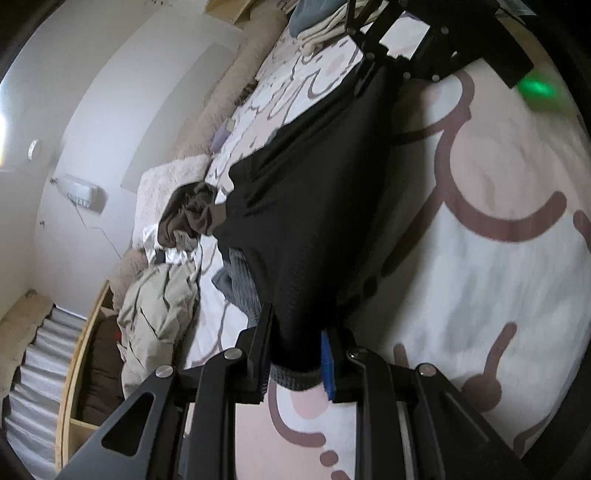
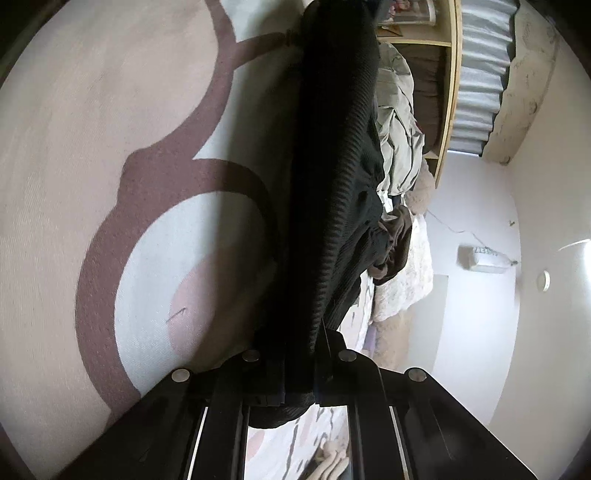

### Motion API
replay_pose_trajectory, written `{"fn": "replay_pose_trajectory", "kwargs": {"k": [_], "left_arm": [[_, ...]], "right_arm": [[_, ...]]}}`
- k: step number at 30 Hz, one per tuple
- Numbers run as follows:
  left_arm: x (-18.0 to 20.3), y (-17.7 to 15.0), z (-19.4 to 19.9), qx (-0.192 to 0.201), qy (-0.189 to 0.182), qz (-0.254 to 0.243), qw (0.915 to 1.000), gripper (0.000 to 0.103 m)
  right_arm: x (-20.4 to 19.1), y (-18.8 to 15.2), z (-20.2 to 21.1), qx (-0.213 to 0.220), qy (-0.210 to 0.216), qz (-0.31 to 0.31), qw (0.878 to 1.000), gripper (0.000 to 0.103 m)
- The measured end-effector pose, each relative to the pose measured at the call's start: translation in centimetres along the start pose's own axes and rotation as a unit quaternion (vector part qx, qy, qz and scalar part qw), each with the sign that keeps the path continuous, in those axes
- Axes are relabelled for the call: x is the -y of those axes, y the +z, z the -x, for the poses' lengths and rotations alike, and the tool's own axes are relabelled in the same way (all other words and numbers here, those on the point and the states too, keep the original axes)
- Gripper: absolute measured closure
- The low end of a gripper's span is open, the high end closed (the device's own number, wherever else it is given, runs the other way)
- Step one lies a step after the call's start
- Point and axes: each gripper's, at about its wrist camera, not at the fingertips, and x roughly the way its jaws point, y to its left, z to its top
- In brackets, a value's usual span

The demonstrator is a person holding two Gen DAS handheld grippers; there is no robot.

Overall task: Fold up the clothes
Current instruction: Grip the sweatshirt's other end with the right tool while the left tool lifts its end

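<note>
A black ribbed knit garment is held stretched in the air above a bed with a pink, white and brown patterned cover. My left gripper is shut on one end of it. My right gripper shows at the top of the left wrist view, holding the other end. In the right wrist view the same garment runs straight ahead from my right gripper, which is shut on its edge.
Loose clothes lie on the bed: a brown garment, a beige one, a grey one, and folded pale items at the far end. A wooden shelf and white wall flank the bed.
</note>
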Motion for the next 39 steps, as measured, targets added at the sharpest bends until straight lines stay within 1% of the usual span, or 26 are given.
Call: {"fn": "replay_pose_trajectory", "kwargs": {"k": [5, 8, 11, 14, 15, 16, 18, 19, 22, 27, 29, 30, 31, 33, 34, 36, 38, 39], "left_arm": [[0.2, -0.1, 0.0, -0.008, -0.001, -0.001, 1.0, 0.081], [0.5, -0.7, 0.2, -0.015, 0.015, -0.025, 0.9995, 0.08], [1.4, -2.3, 0.6, -0.034, 0.046, -0.074, 0.9956, 0.078], [2.8, -4.2, 1.2, -0.052, 0.083, -0.153, 0.9834, 0.076], [3.3, -4.4, 1.7, -0.049, 0.09, -0.173, 0.9797, 0.063], [3.7, -4.0, 2.5, -0.034, 0.092, -0.181, 0.9785, 0.044], [4.6, -3.1, 3.9, -0.006, 0.096, -0.199, 0.9753, 0.032], [5.0, -2.6, 4.3, 0.007, 0.098, -0.207, 0.9733, 0.031], [6.2, -0.5, 3.9, 0.035, 0.104, -0.23, 0.9668, 0.03], [7.3, 1.3, 0.9, 0.046, 0.101, -0.267, 0.9572, 0.03], [6.9, 1.8, 0.0, 0.043, 0.088, -0.269, 0.9582, 0.029], [6.6, 1.9, -0.4, 0.042, 0.083, -0.267, 0.9593, 0.024], [6.3, 2.1, -0.7, 0.042, 0.079, -0.263, 0.9607, 0.016], [5.6, 2.5, -1.1, 0.042, 0.076, -0.257, 0.9624, 0.008], [5.5, 2.6, -1.3, 0.041, 0.075, -0.256, 0.963, 0.006], [5.2, 2.8, -1.5, 0.041, 0.076, -0.25, 0.9644, 0.006], [4.9, 2.8, -1.4, 0.037, 0.08, -0.237, 0.9675, 0.009], [4.7, 2.7, -1.6, 0.032, 0.086, -0.231, 0.9686, 0.025]], "right_arm": [[0.2, 0.5, -0.2, 0.0, 0.004, 0.002, 1.0, 0.092], [0.3, 0.8, -0.2, 0.002, 0.008, -0.001, 1.0, 0.092], [0.5, 0.8, -0.2, 0.006, 0.02, -0.01, 1.0, 0.092], [1.2, 0.7, -0.4, 0.01, 0.044, -0.039, 0.998, 0.092], [1.4, 0.7, -0.5, 0.011, 0.05, -0.047, 0.998, 0.092], [1.5, 0.7, -0.4, 0.013, 0.054, -0.053, 0.997, 0.092], [1.6, 0.6, -0.4, 0.015, 0.063, -0.065, 0.996, 0.092], [1.7, 0.6, -0.4, 0.016, 0.065, -0.069, 0.995, 0.092], [1.6, 0.4, -0.2, 0.02, 0.073, -0.084, 0.994, 0.092], [1.6, -0.3, 0.1, 0.029, 0.092, -0.112, 0.989, 0.092], [1.9, -0.5, -0.1, 0.033, 0.102, -0.126, 0.986, 0.092], [2.0, -0.5, -0.1, 0.035, 0.106, -0.132, 0.985, 0.092], [2.1, -0.6, -0.1, 0.037, 0.11, -0.137, 0.984, 0.092], [2.4, -0.7, -0.3, 0.041, 0.117, -0.148, 0.981, 0.092], [2.4, -0.8, -0.3, 0.042, 0.119, -0.152, 0.98, 0.092], [2.3, -0.9, -0.1, 0.044, 0.121, -0.159, 0.979, 0.092], [2.2, -1.0, 0.0, 0.044, 0.121, -0.162, 0.978, 0.092], [2.2, -1.0, 0.0, 0.044, 0.12, -0.163, 0.978, 0.092]]}}
